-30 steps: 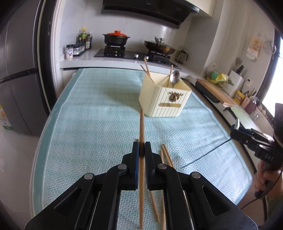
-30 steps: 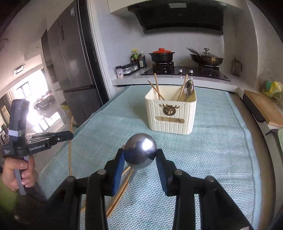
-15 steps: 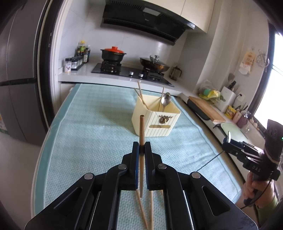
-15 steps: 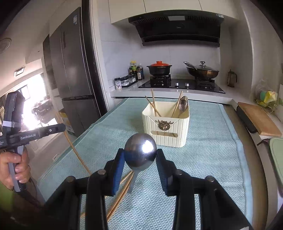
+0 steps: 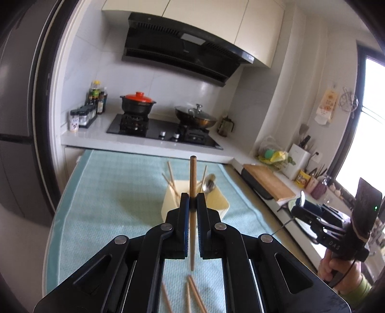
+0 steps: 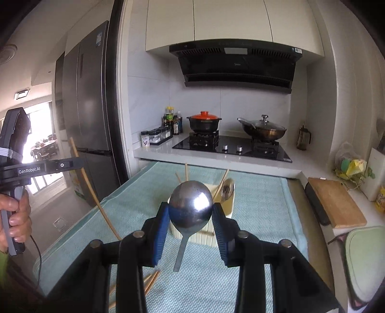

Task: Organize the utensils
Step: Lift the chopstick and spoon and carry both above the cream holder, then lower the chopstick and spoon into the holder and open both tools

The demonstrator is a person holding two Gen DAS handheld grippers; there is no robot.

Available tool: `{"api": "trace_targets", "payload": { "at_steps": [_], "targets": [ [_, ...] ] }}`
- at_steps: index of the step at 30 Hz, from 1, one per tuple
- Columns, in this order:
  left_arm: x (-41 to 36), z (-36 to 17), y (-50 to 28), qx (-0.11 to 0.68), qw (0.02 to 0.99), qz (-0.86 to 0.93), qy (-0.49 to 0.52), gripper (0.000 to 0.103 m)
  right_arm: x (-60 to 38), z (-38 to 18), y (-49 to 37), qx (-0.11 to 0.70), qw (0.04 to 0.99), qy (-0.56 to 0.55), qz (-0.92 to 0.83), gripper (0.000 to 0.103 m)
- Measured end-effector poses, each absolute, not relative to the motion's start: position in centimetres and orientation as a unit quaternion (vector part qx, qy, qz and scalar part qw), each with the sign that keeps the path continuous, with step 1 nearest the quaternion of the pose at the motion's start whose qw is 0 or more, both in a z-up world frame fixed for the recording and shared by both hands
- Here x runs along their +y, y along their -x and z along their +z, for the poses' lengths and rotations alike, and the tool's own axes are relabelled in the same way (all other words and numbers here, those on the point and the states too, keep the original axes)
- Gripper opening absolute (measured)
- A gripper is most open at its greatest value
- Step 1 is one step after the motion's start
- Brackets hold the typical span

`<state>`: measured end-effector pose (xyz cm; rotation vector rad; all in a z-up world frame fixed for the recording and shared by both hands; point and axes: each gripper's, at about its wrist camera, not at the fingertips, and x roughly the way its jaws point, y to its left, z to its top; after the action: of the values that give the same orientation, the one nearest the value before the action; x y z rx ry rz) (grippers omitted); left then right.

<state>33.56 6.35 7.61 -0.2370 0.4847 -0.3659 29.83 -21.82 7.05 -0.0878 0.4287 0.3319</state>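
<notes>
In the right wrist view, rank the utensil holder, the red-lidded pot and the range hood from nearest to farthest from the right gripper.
1. Utensil holder: on the teal mat, just beyond the right gripper and the spoon it clamps.
2. Red-lidded pot: on the stove's left burner, past the mat.
3. Range hood: on the back wall, above the stove.

- At your twelve o'clock a black range hood [image 6: 237, 66] hangs under cream cabinets [image 6: 233, 22].
- Below it you see a black hob [image 6: 232, 148] carrying a black pot with an orange lid [image 6: 204, 122] on its left burner and a lidded wok [image 6: 263, 130] on its right.
- At eleven o'clock, bottles and spice jars [image 6: 162, 131] stand on the white counter [image 6: 156, 150].
- At ten o'clock stands a dark fridge [image 6: 84, 101].
- At two o'clock a wooden cutting board [image 6: 335, 202] lies on the side counter.
- A teal cloth [image 5: 115, 192] covers the table before you.
</notes>
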Motion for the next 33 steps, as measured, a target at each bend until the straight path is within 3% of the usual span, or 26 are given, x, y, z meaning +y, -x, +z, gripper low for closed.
{"api": "trace_targets", "payload": {
  "at_steps": [6,11,24,33],
  "targets": [
    [4.7,11.2,-39.1,0.198,0.956,-0.179,0.122,0.004,-22.0,11.1,-34.6,0.150,0.978,0.041,0.136,0.036],
    [2.5,10.7,-44.1,0.198,0.959,-0.171,0.111,0.004,-21.7,11.0,-40.0,0.141,0.981,0.038,0.126,0.036],
    [-0.5,-0.2,-52.0,0.335,0.924,-0.161,0.089,0.004,-20.2,-0.9,-51.2,0.328,0.929,0.014,0.170,0.036],
    [-0.9,-2.4,-54.1,0.364,0.916,-0.146,0.087,0.005,-18.6,-5.0,-55.2,0.399,0.900,-0.012,0.178,0.037]
  ]
}}
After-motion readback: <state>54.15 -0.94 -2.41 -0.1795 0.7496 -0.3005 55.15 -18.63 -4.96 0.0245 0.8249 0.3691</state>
